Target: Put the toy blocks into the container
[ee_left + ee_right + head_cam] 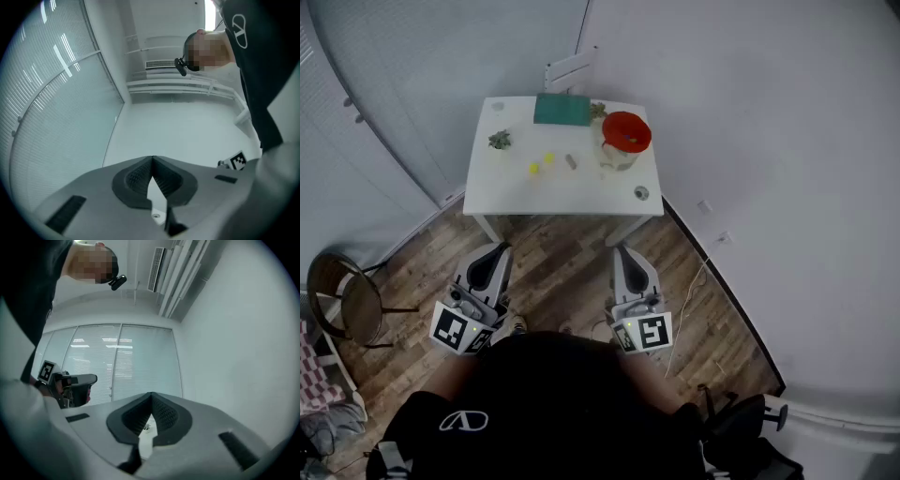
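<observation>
You held the left gripper [493, 251] and the right gripper [624, 253] close in front of your body. Both had their jaws pressed together with nothing between them. The small yellow toy blocks [548, 158] lay on the white rectangular table [572, 195], well ahead of both tips, with a small grey piece [571, 161] just beside them. The clear plastic container with a round red lid [617, 157] stood well ahead of the right gripper, near the blocks.

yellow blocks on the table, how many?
2. One yellow block lies left of the table's middle; the second yellow block just beyond, to its right. The container might hide more.
</observation>
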